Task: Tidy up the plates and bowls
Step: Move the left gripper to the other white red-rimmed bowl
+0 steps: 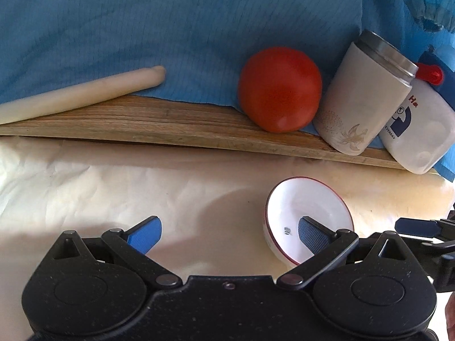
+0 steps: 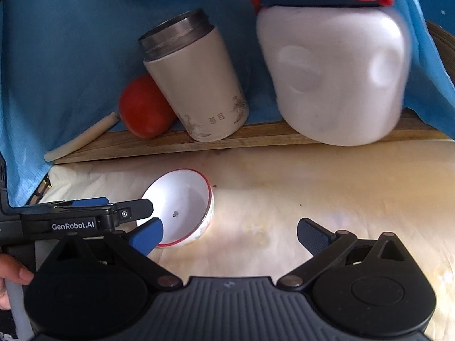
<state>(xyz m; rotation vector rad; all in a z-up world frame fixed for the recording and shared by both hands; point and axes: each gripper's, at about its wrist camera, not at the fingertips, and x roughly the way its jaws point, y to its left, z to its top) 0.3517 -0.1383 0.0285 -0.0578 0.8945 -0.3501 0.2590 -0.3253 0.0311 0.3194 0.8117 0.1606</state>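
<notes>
Blue cloth [image 1: 170, 28]: was seen draped behind everything and partly over the wooden board, filling the back of both views.
Cream cover [image 2: 284, 199]: a crinkled pale sheet was spread over the working surface in front of the board.
Wooden board [image 1: 170, 125]: was laid along the far edge of the cream cover, with the stored items lined up on it.
White bottle [image 2: 335, 79]: was stood at the right end of the board, blue-capped with a red tab, touching or just beside the flask.
Flask [image 1: 366, 93]: a white steel-rimmed flask without a lid was set upright between the bottle and the red ball.
Red ball [image 1: 280, 89]: was rested on the board, just left of the flask.
Rolling pin [image 1: 79, 93]: a pale stick was laid at the left end of the board, well apart from the ball.
Bowl [image 2: 182, 210]: a white bowl with a red rim was seen tilted on the cream cover, its opening turned toward the left gripper.
Left gripper [image 1: 227, 236]: its jaws were spread wide; one blue pad [image 1: 312, 234] was seen in front of the bowl's opening, and whether it touched the bowl could not be told.
Right gripper [image 2: 230, 234]: its jaws were also held apart, nothing between them, with the bowl just beyond its left finger.
</notes>
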